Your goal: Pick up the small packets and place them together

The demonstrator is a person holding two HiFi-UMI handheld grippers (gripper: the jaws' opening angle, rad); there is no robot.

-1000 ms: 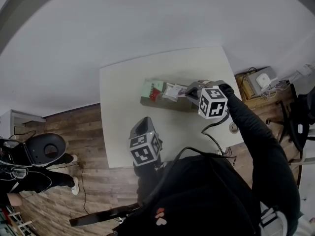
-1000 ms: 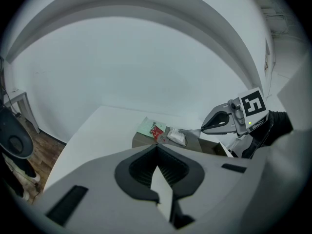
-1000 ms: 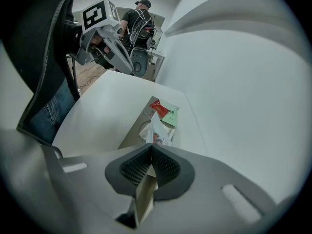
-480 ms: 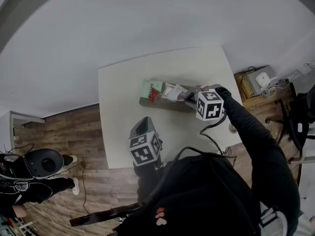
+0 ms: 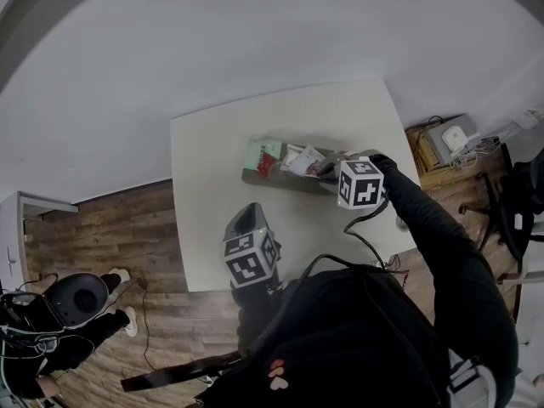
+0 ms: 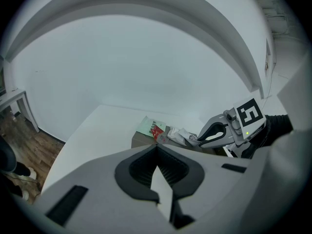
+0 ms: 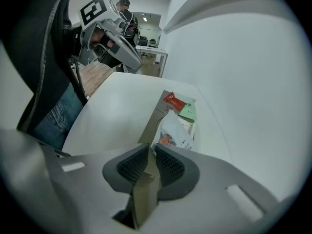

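Note:
A brown cardboard box (image 5: 280, 181) stands mid-table and holds a green and red packet (image 5: 265, 154) and a white packet (image 5: 304, 160). My right gripper (image 5: 328, 167) points down at the box's right end. In the right gripper view its jaws (image 7: 148, 147) have just been opening and stand slightly apart. The white packet (image 7: 175, 130) lies just past the tips, not pressed, with the green and red packet (image 7: 187, 106) beyond it. My left gripper (image 5: 246, 215) hovers near the table's front edge, its jaws (image 6: 156, 147) shut on nothing and facing the box (image 6: 141, 141).
The white table (image 5: 212, 219) ends close behind the left gripper. A small round object (image 5: 402, 221) sits near its right edge. A low cabinet with devices and cables (image 5: 450, 143) and a chair (image 5: 510, 211) stand to the right. A person (image 5: 51, 313) is on the wooden floor at left.
The right gripper has sunk a little toward the box and shifted left, and the white packet now lies in the box. The left gripper has not moved. The person at left has walked on.

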